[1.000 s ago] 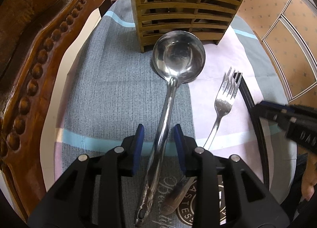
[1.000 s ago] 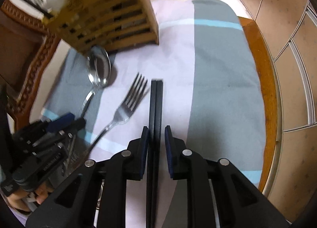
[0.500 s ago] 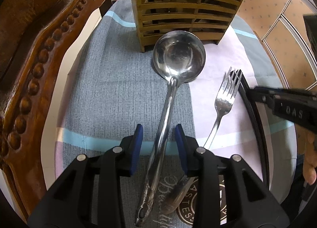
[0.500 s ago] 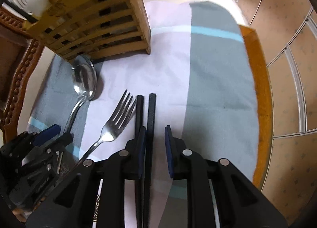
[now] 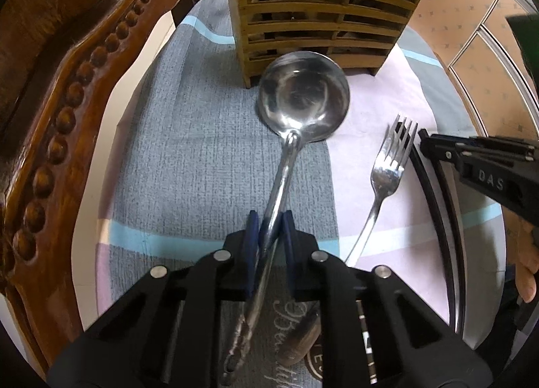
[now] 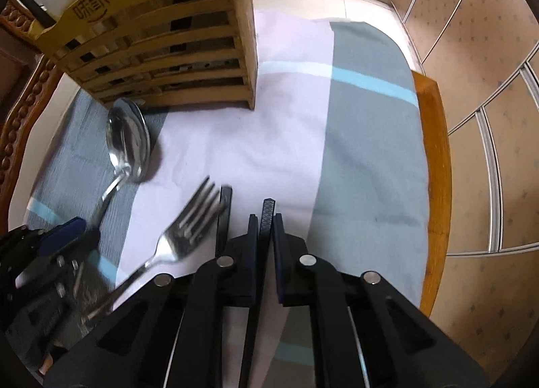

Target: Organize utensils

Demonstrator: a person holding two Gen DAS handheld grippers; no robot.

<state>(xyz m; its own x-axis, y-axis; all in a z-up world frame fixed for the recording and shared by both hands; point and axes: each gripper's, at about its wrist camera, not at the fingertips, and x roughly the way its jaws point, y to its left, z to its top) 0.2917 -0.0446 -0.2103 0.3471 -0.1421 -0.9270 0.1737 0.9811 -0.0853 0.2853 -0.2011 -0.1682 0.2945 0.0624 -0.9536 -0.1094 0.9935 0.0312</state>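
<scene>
Left tongs [image 5: 270,224] closing on ladle [image 5: 303,98], holder [image 5: 323,10] (printed 味家)

Left wrist view: rack [image 5: 323,13] top centre; ladle [image 5: 299,111] before it; fork [image 5: 387,179] right of ladle; chopsticks [image 5: 438,212], apparently two, far right.

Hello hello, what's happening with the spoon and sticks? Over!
Left tool closing on ladle handle. Right tool shut on one chopstick; other chopstick beside fork. Holder unblocked.
</scene>
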